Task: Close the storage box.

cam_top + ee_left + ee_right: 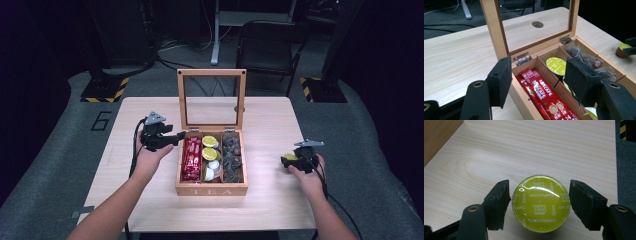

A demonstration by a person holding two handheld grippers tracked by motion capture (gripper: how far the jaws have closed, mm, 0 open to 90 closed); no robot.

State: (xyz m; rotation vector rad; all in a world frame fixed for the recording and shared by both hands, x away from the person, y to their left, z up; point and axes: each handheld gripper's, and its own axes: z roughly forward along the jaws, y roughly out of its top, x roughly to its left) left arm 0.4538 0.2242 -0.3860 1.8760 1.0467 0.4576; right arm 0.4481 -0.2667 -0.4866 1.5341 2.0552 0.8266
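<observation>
A wooden tea box (211,190) stands mid-table with its glass lid (183,100) upright. Inside lie red Nescafe sticks (541,92) on the left, yellow-green capsules (556,65) in the middle and dark wrapped pieces (584,58) on the right. My left gripper (539,66) hovers open and empty at the box's left edge, jaws pointing across it. At the table's right, a yellow-green cappuccino capsule (541,203) rests on the wood between the jaws of my right gripper (540,185). A thin gap shows on each side of it, so the pads (499,202) do not press on it.
The light wooden table (150,115) has a round cable hole (537,24) behind the lid. A folding chair (270,45) and black stands with yellow-black striped bases (105,90) sit beyond the far edge. Grey floor (626,170) lies just past the table's right edge.
</observation>
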